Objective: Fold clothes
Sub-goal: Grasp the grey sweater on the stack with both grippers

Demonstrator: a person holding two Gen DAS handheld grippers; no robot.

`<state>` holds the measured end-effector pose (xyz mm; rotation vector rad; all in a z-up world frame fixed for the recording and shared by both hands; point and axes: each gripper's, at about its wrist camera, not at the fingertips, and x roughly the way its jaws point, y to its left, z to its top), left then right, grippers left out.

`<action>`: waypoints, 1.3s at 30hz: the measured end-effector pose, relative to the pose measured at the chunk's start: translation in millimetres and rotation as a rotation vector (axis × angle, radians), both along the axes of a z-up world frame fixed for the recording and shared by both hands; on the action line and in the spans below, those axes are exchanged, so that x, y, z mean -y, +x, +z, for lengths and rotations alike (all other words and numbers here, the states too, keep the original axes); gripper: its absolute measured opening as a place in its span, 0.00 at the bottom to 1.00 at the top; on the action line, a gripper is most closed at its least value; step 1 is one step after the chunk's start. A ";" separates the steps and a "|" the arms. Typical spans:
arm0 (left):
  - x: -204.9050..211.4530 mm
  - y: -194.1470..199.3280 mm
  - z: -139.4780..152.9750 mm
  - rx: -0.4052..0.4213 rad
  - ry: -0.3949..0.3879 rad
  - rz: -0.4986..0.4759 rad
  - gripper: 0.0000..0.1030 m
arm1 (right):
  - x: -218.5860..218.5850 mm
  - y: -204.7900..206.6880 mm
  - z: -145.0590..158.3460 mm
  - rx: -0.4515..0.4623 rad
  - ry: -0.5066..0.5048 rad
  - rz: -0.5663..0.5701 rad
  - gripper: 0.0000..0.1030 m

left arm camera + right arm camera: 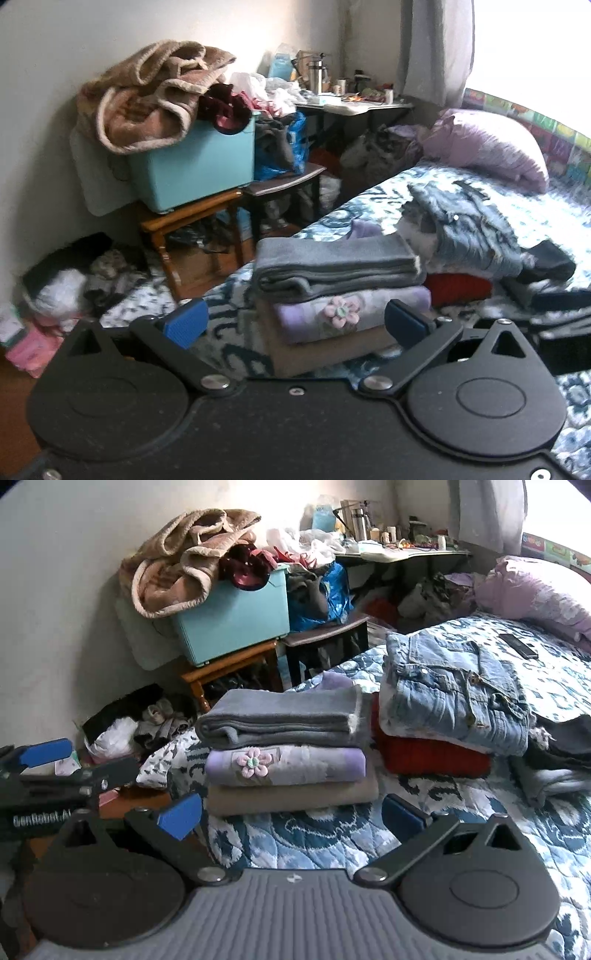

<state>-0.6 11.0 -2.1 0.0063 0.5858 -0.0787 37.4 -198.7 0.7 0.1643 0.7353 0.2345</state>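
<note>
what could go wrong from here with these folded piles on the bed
The three-item stack, with the grey fleece on top, sits near the bed edge, so a nudge from the open left gripper may tip it floorward. The denim jacket overhangs the red knit and might slide.

A teal storage bin (236, 620) sits on a wooden stool (229, 668) against the wall, a brown blanket (181, 557) heaped over it. Behind, a cluttered table (402, 555) stands beside the curtain (487, 509); a lilac pillow (539, 587) rests on the bed (332, 834).

Grey fleece (280, 716) soft, matt; denim jacket (454, 694) coarse, faded; quilted bedspread (332, 838) stitched cloth; stool (229, 664) glossy wood; teal bin (236, 620) smooth plastic
</note>
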 end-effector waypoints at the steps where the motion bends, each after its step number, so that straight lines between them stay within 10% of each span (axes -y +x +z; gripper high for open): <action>1: -4.0 7.7 -2.0 0.004 -0.018 -0.010 1.00 | 2.1 2.0 -2.4 0.004 0.013 0.000 1.00; 17: -59.0 149.2 -70.9 -0.145 -0.324 0.086 0.96 | 39.4 29.4 -51.1 -0.038 0.230 0.001 1.00; 25: -71.9 191.2 -98.7 -0.232 -0.479 0.144 0.75 | 57.9 27.2 -73.2 -0.090 0.330 0.002 1.00; 28: -73.1 193.4 -106.6 -0.284 -0.556 0.142 0.53 | 65.6 19.3 -77.7 -0.105 0.369 -0.004 1.00; 39: -30.0 148.7 -49.9 -0.149 -0.387 0.070 0.25 | 106.4 -28.7 -87.3 -0.158 0.477 -0.111 1.00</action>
